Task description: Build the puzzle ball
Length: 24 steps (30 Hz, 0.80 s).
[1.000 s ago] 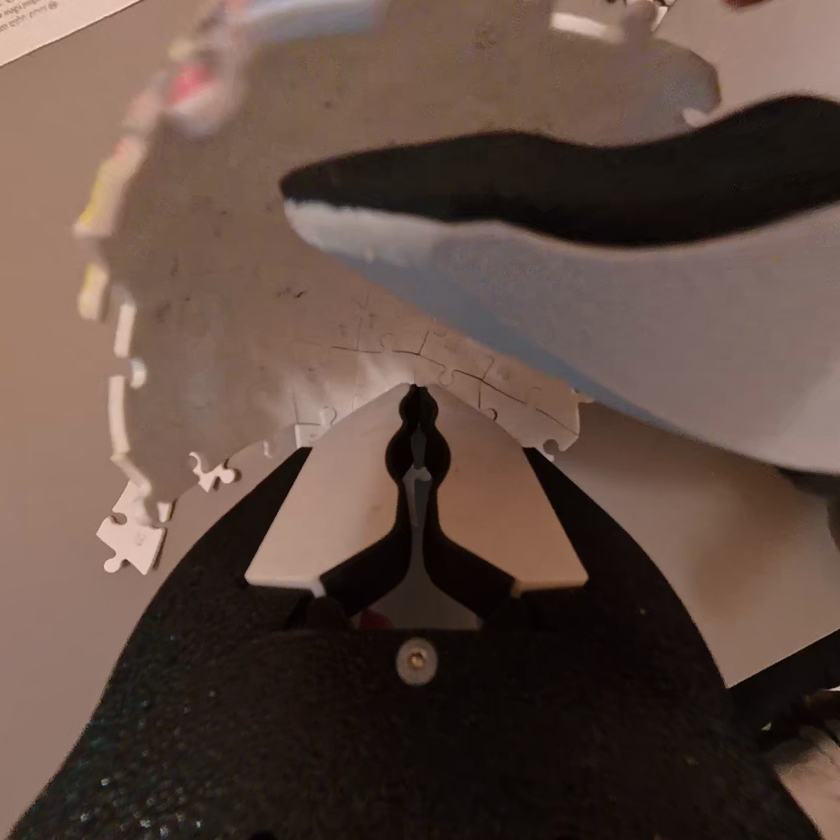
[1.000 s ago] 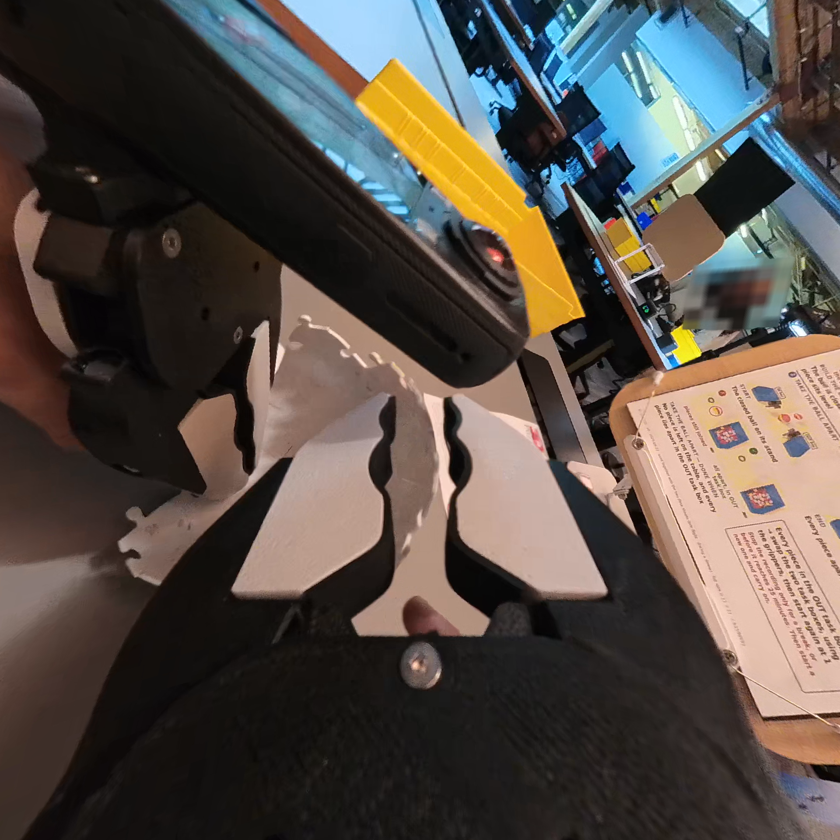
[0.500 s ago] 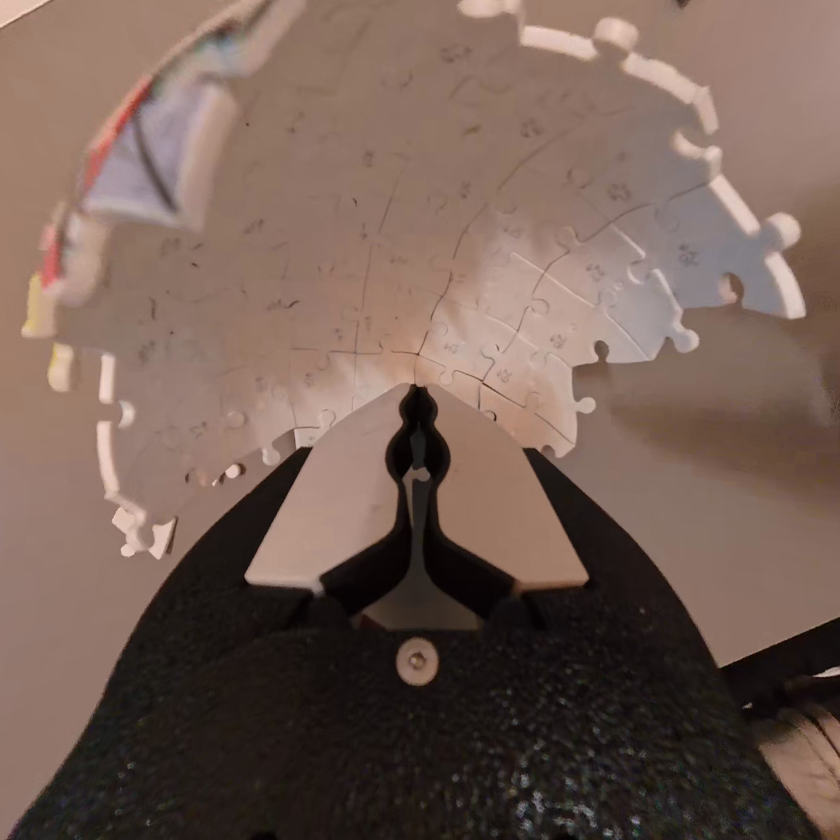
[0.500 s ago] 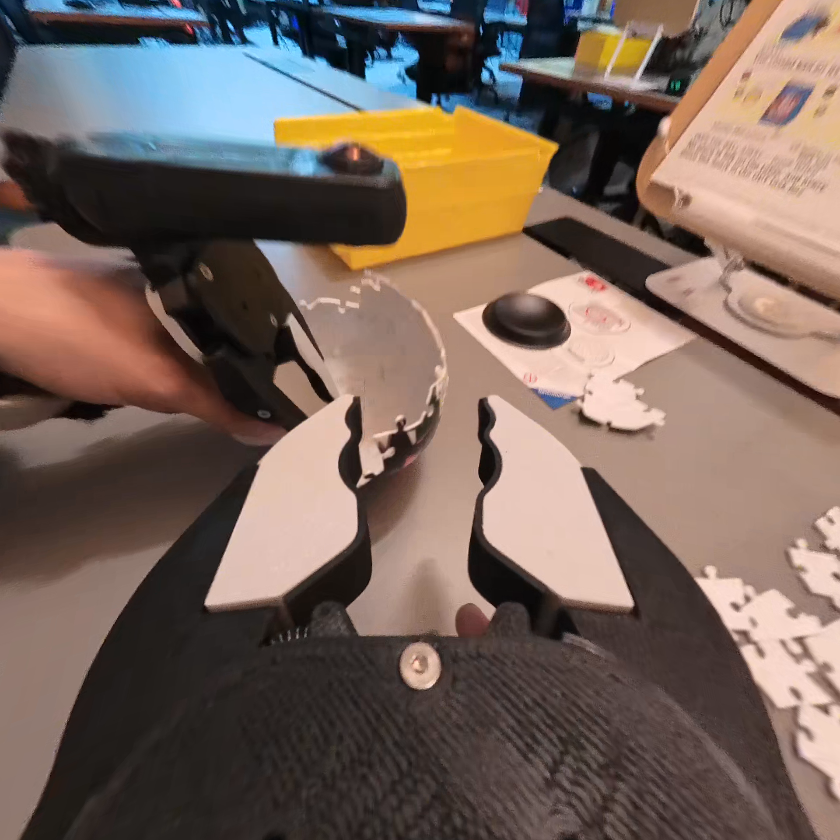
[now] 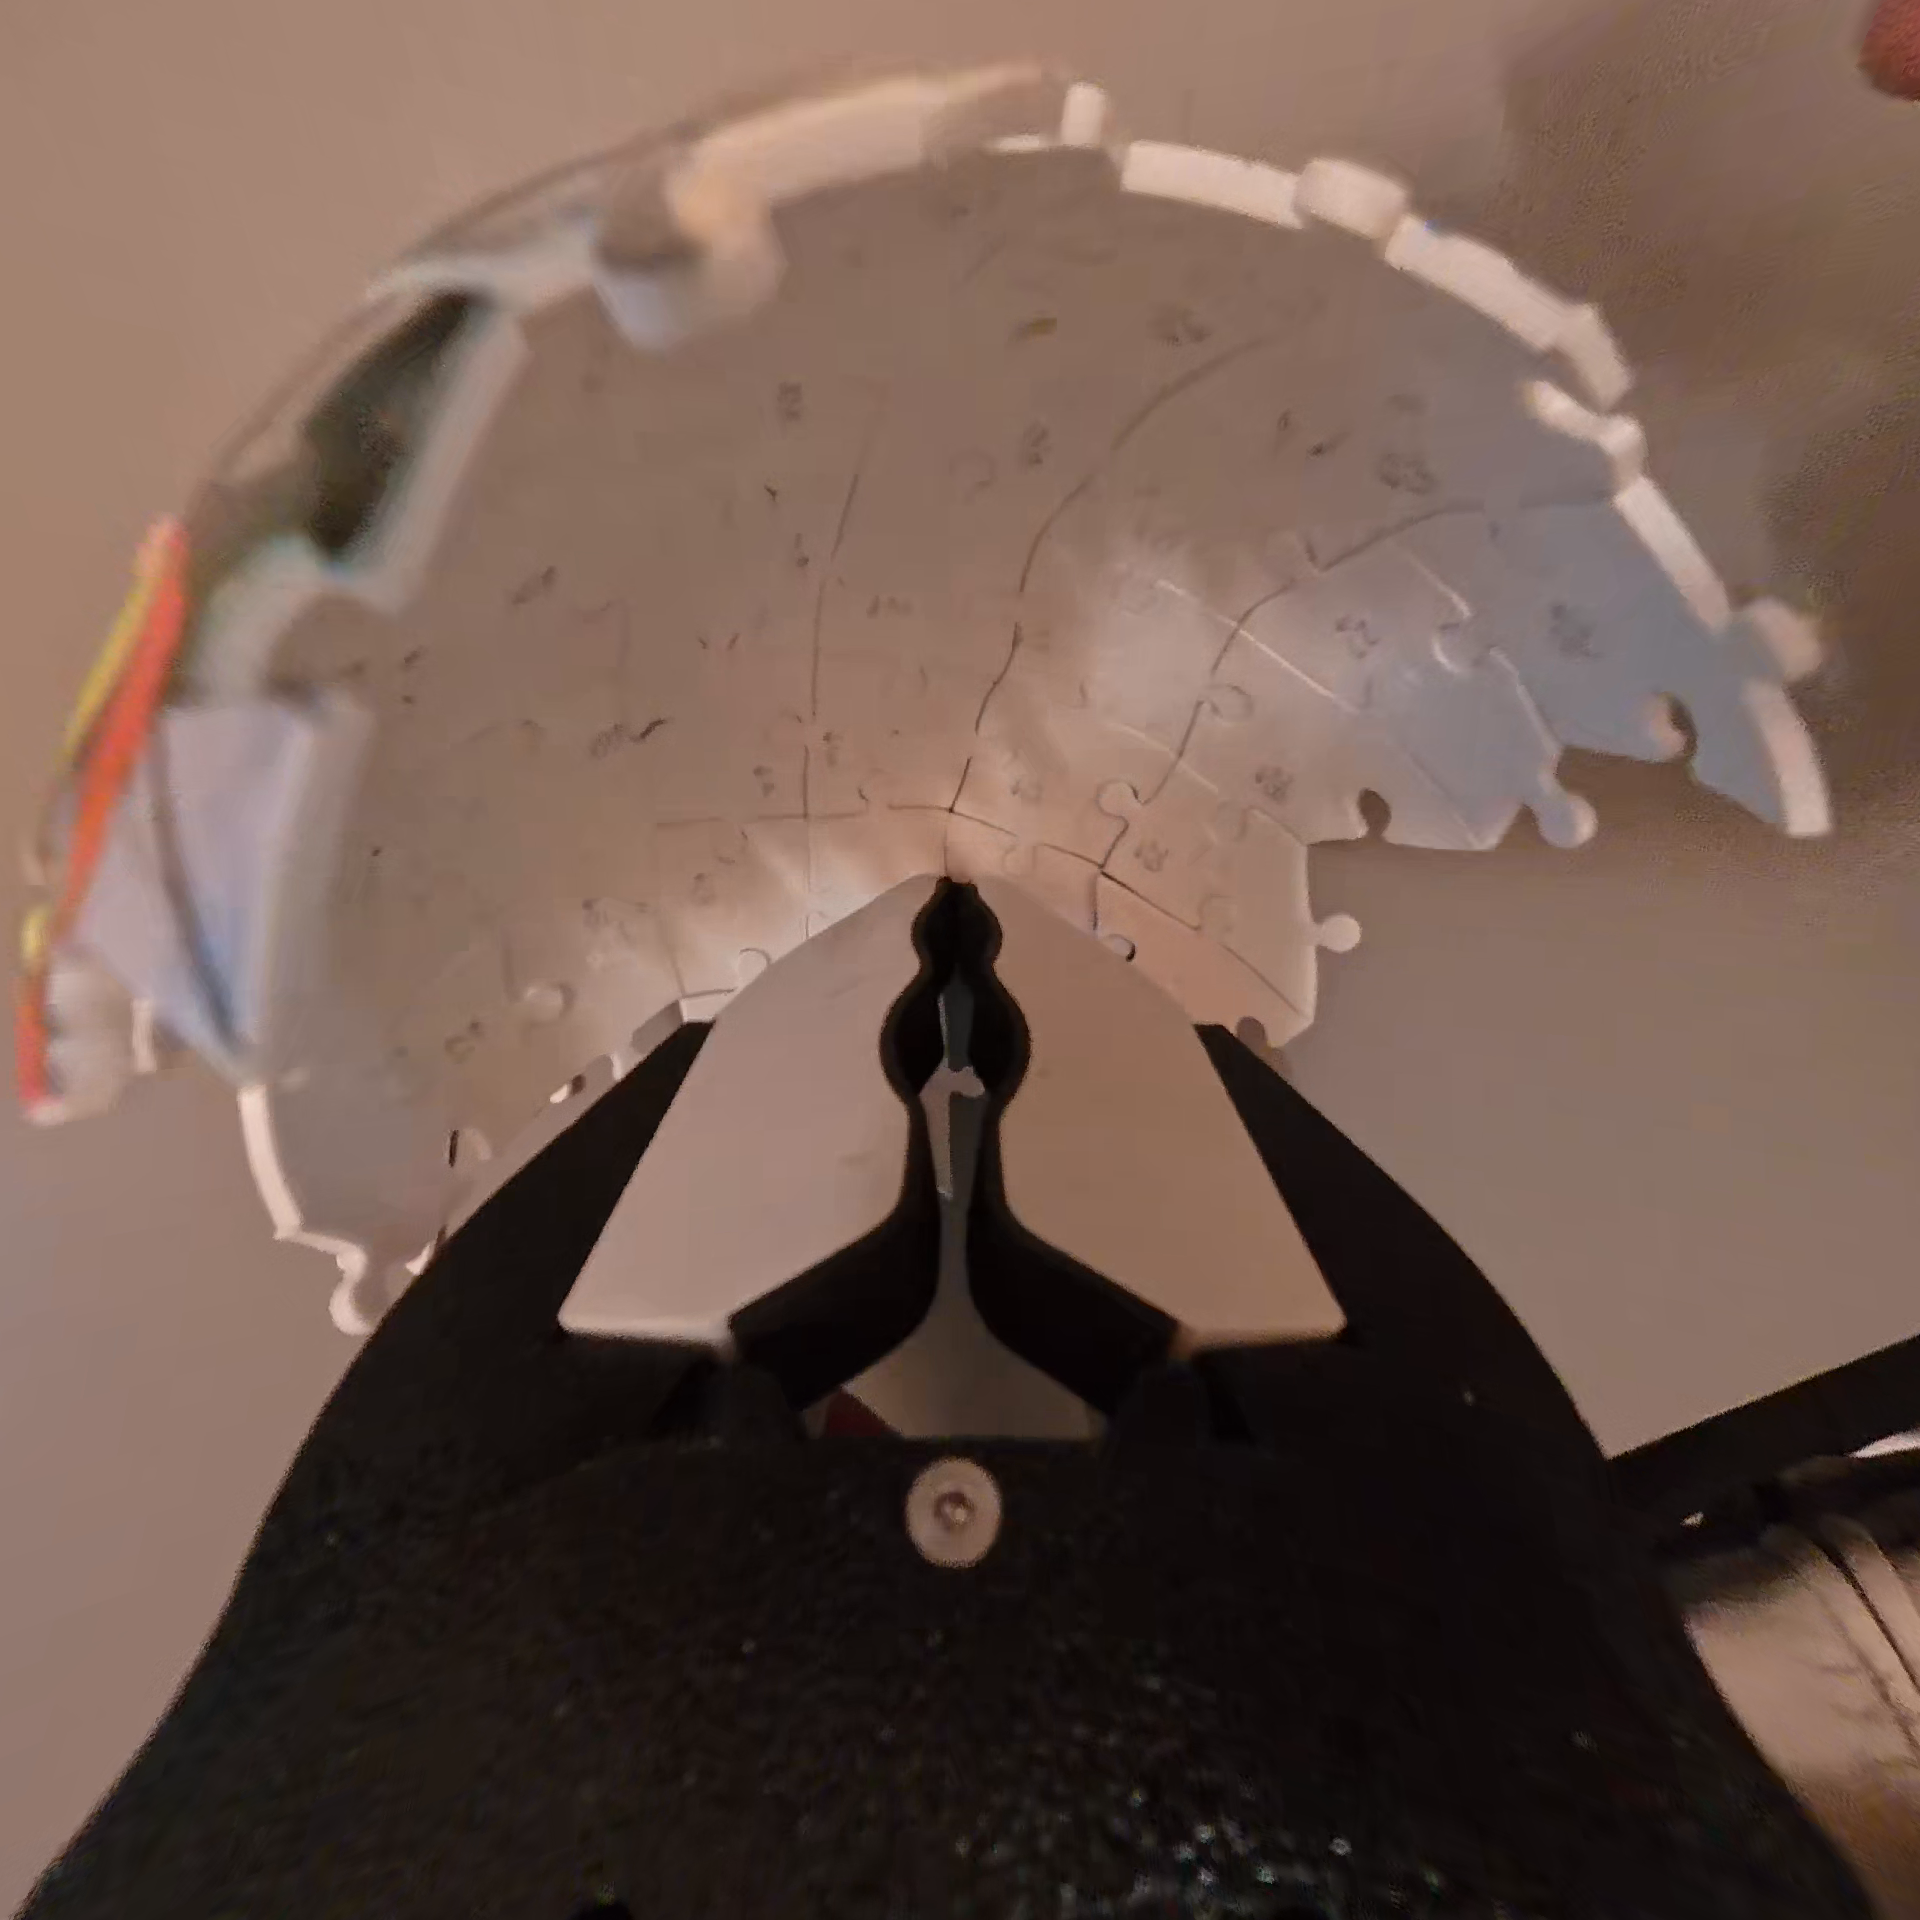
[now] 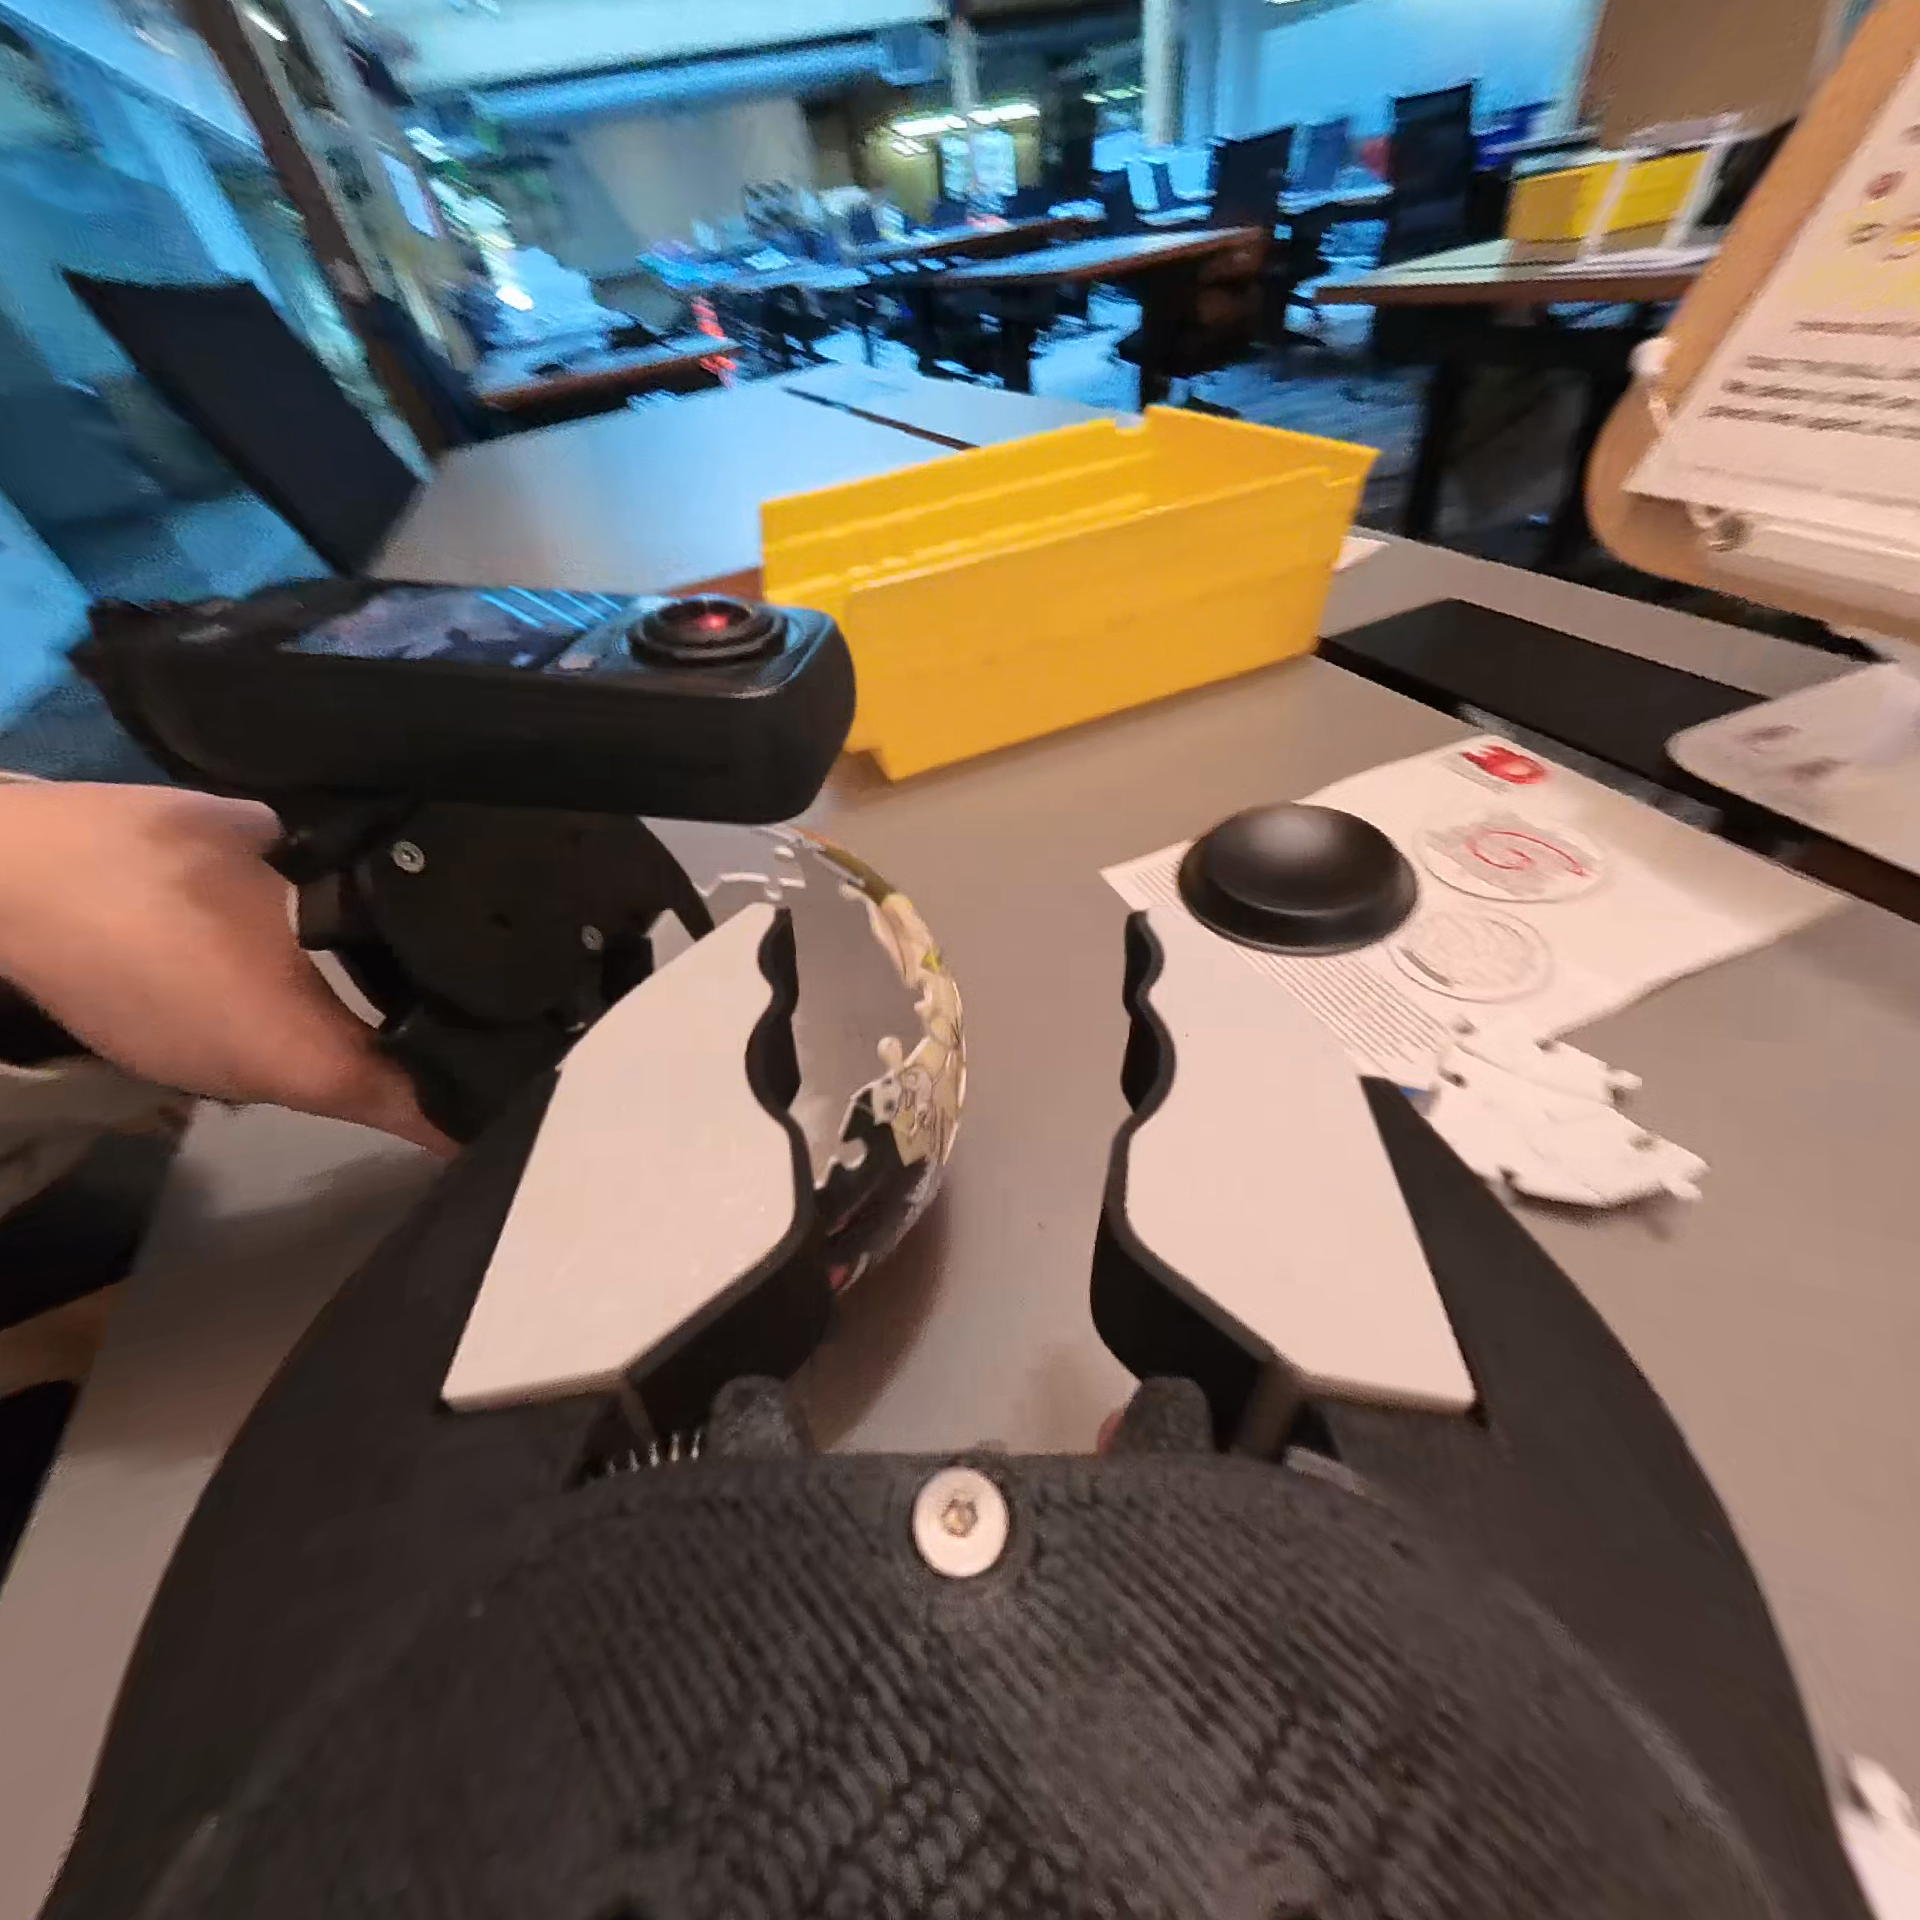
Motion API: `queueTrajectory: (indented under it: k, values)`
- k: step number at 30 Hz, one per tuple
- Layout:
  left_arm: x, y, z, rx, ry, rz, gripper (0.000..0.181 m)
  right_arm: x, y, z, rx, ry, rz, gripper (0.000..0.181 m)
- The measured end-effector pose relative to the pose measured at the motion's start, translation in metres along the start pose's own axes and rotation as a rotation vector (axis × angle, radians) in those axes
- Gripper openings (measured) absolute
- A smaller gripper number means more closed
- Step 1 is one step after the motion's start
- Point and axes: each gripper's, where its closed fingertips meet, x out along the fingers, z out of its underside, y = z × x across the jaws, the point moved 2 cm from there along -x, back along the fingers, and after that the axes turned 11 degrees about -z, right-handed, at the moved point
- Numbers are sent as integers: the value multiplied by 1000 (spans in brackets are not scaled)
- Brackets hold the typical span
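A part-built puzzle ball, a curved shell of joined pieces with a white inside and a printed outside, fills the left wrist view. My left gripper is shut on its lower rim. In the right wrist view the shell sits low over the grey table, held by the left gripper in a person's hand. My right gripper is open and empty, just right of the shell. A black dome stand sits on a paper sheet. A joined cluster of white pieces lies to the right.
A yellow bin stands at the back of the table. A board with an instruction sheet stands at the far right. A loose white piece lies at the lower right edge. Other tables and chairs are beyond.
My right gripper let go of the shell's rim, opened wider and drew back to level. The left gripper kept its hold and lowered the shell toward the table.
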Motion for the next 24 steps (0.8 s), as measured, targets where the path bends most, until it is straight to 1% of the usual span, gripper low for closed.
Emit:
queueTrajectory:
  k: [1,3,5,8,11,16,19,20,21,22,23,24]
  values:
    - [0,0,0,2,-5,13,0,3,2,-1,27,22,-60,63]
    - [0,-1,0,5,-15,36,0,12,5,-1,59,54,-167,60]
    - [0,-1,-1,20,-25,38,0,20,11,4,44,59,-225,61]
    - [0,0,-1,92,-29,-4,0,29,5,17,106,11,-369,63]
    - [0,0,-1,135,-37,-5,0,28,8,18,191,93,-442,59]
    - [-1,-1,3,246,-22,11,0,15,20,13,367,250,-491,49]
    - [-2,-4,9,305,-20,-40,0,2,29,12,443,345,-445,39]
    - [-2,-5,10,333,-11,-55,0,1,34,12,458,356,-407,35]
    - [-2,-6,11,361,-10,-71,0,2,39,13,460,348,-375,35]
    - [-3,-7,12,375,-15,-88,0,3,38,14,439,322,-374,35]
    - [-2,-9,12,382,-22,-98,0,6,35,15,406,273,-377,34]
    - [-2,-9,11,396,-23,-98,0,9,32,19,374,214,-364,37]
